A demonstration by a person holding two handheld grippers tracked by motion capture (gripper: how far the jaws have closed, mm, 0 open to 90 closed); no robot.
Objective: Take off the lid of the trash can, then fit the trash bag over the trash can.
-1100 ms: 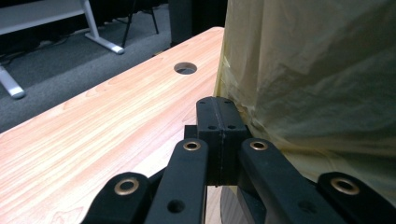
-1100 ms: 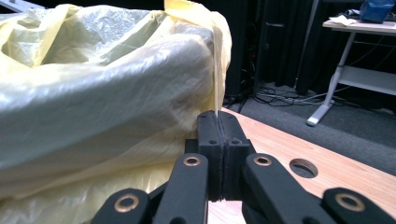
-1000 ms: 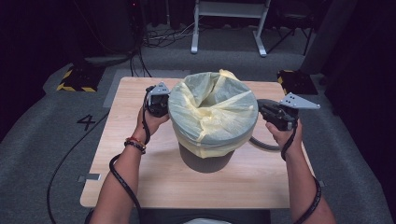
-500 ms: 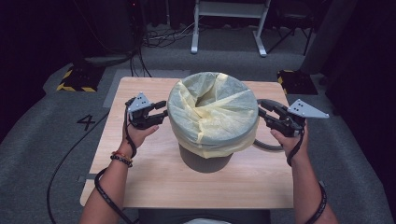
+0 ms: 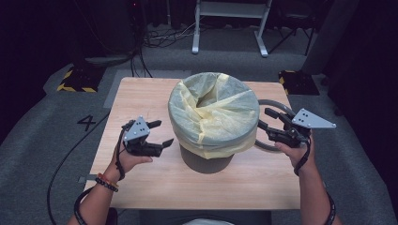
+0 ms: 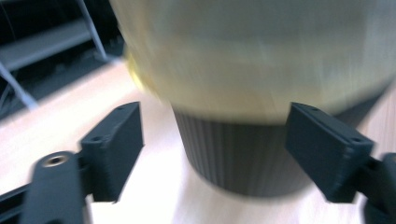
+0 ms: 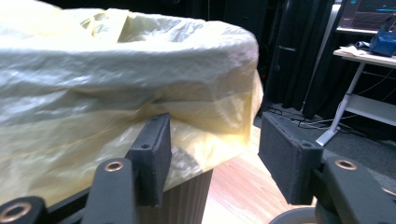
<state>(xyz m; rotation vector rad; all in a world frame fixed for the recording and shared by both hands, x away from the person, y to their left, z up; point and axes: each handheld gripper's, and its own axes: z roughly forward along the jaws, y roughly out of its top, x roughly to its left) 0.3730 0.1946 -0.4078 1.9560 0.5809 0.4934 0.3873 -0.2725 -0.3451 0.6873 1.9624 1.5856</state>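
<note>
A dark ribbed bin (image 5: 206,161) stands mid-table with a pale yellow bag (image 5: 213,112) stretched over its rim and hanging down its side. My left gripper (image 5: 163,132) hovers left of the bin, apart from it. Its jaws have just been opening and hold nothing. In the left gripper view the bin (image 6: 243,158) and bag (image 6: 243,56) lie beyond the open left gripper (image 6: 212,116). My right gripper (image 5: 264,118) sits close to the bin's right side. Its jaws have also just been opening. In the right gripper view the right gripper (image 7: 217,135) is open, the bag's skirt (image 7: 93,140) just ahead, untouched.
A grey ring (image 5: 281,104) lies on the wooden table (image 5: 141,93) behind my right gripper. Cables trail from both grippers off the near edge. Beyond the table are a white metal frame (image 5: 230,11), floor cables and yellow-black striped blocks (image 5: 75,79).
Both grippers were shut at the bag's rim and have let go, jaws opening. The left one drew away to the left and toward the person. The right one backed off slightly.
</note>
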